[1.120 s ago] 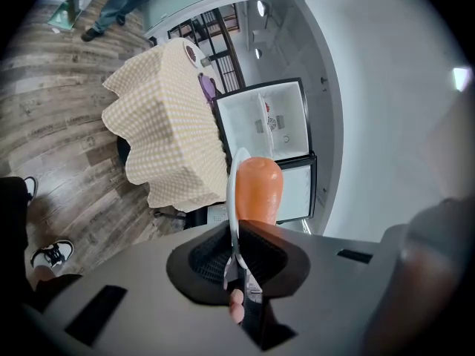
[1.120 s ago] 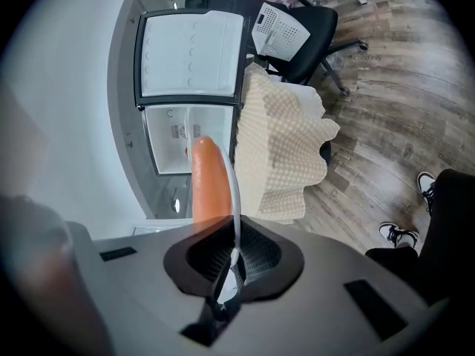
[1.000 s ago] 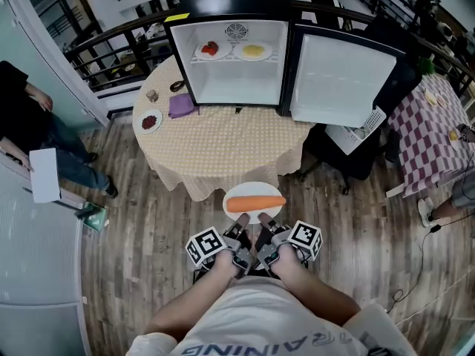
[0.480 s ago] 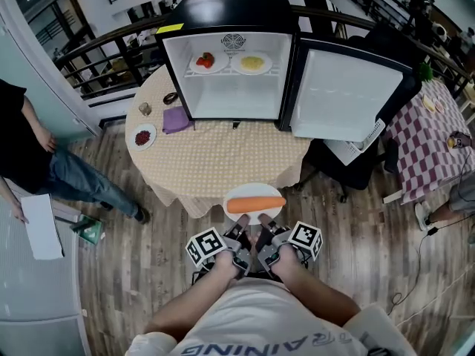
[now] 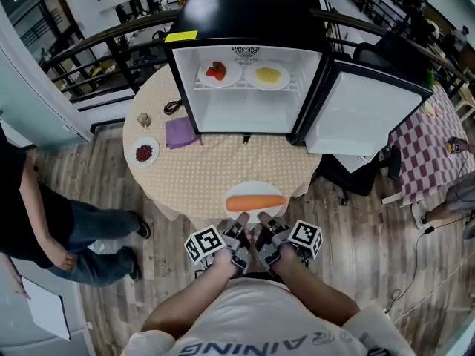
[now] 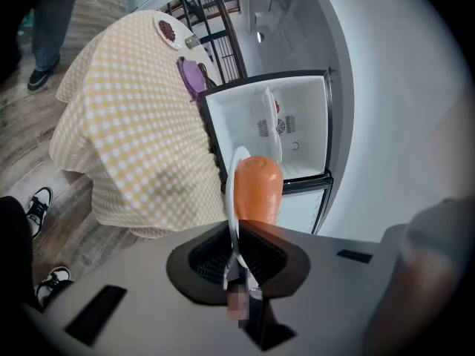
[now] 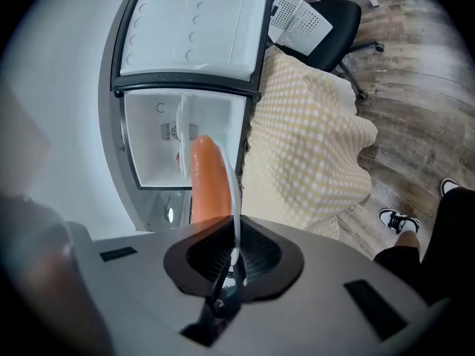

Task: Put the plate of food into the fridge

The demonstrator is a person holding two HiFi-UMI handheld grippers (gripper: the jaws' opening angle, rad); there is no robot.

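Fridge [image 5: 245, 21] is stood open at the far edge of the table [image 5: 200, 169], with two dishes [image 5: 269, 75] already on its shelf. Plate [image 5: 254, 188] with carrot [image 5: 256, 203] is held above the table's near edge, not yet inside. Its near rim is pinched by left gripper [image 5: 241, 222] and right gripper [image 5: 263, 221]. Left to do: carry across, set down, release.

Dining hall; clothed round table [image 5: 185, 176], railing [image 5: 96, 50], fridge [image 5: 245, 17].
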